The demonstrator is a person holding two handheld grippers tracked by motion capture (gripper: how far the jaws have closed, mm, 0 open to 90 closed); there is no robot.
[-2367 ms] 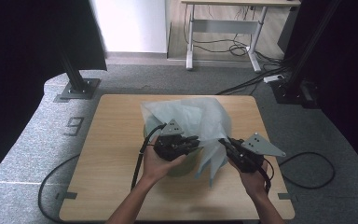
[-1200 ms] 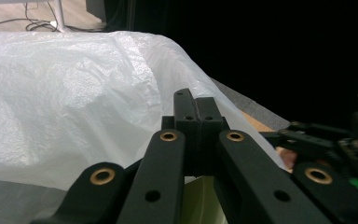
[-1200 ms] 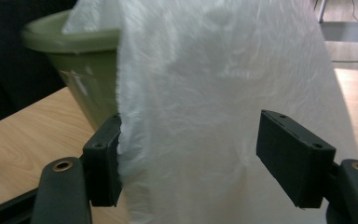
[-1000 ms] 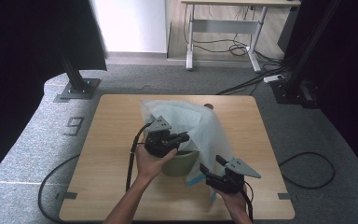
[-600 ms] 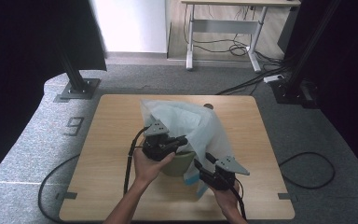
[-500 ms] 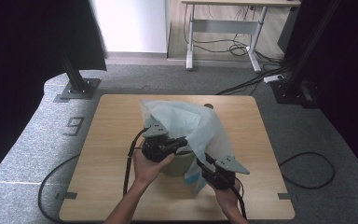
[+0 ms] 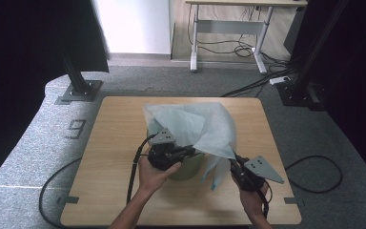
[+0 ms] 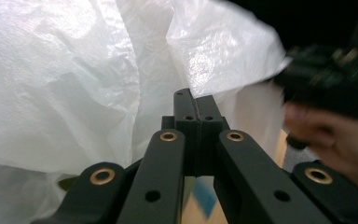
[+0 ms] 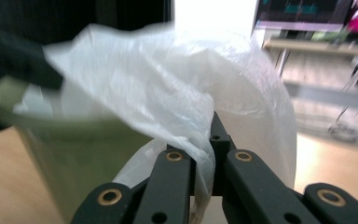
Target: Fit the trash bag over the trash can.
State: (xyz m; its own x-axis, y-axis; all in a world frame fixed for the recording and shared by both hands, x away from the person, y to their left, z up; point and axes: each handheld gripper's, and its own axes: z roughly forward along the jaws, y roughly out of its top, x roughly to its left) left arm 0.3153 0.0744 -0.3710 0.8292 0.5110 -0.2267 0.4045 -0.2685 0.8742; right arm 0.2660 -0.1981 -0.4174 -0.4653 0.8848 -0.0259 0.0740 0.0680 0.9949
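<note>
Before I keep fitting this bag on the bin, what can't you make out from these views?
- Bin inside: covered by the bag in the high view.
- Bin: blurred in the right gripper view.
- Left gripper: jaws closed; film between them not discernible.
- Right gripper: bag drapes over the jaws.

1. We see a thin, translucent white plastic bag (image 7: 198, 126), crinkled and billowing, draped over the top of a bin near the table's middle; one loose corner hangs down at the bin's right side.
2. The squat, round, pale green plastic bin (image 7: 187, 165) stands upright, its rim (image 9: 51, 122) partly covered by the bag.
</note>
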